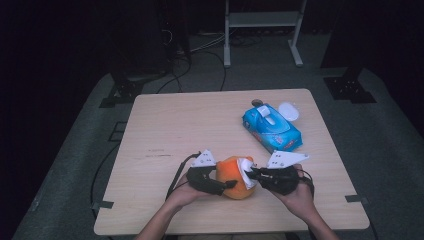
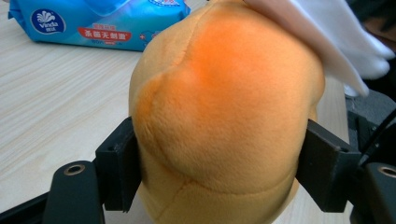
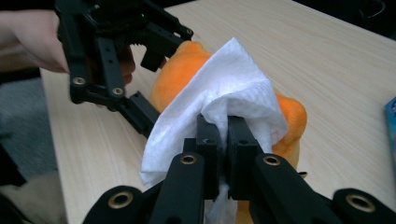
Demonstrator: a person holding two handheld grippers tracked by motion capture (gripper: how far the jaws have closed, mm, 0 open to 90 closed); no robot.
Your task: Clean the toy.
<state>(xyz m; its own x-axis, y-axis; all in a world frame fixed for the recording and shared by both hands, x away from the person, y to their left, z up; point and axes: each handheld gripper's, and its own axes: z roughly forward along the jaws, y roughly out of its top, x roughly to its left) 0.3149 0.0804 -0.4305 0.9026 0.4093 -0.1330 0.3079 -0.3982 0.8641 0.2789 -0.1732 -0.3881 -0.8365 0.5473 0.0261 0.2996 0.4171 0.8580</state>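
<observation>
high view: orange plush toy sits on the bench near the middle of the near edge, between the two hands. left claw comes in from the toy's left, right claw from its right, each with a grey plate on top.

left gripper view: both jaws press into the toy's sides, one on each flank, the plush bulging between them. grip is on the toy, jaws at a middling spread. white tissue drapes over the toy's upper right shoulder.

right gripper view: right claw pinched nearly closed on a fold of the tissue, the sheet bunched over and around the jaw tips and hanging down between them. tissue lies against the top of the toy; orange shows on both sides of it. left claw is seen farther off at the toy's far side, a hand behind it.

blue wipes pack lies toward the far right corner of the bench, well apart from the toy, slanted to the edges. small white round lid sits just beside the pack's far end. in the left gripper view the pack lies beyond the toy.
</observation>
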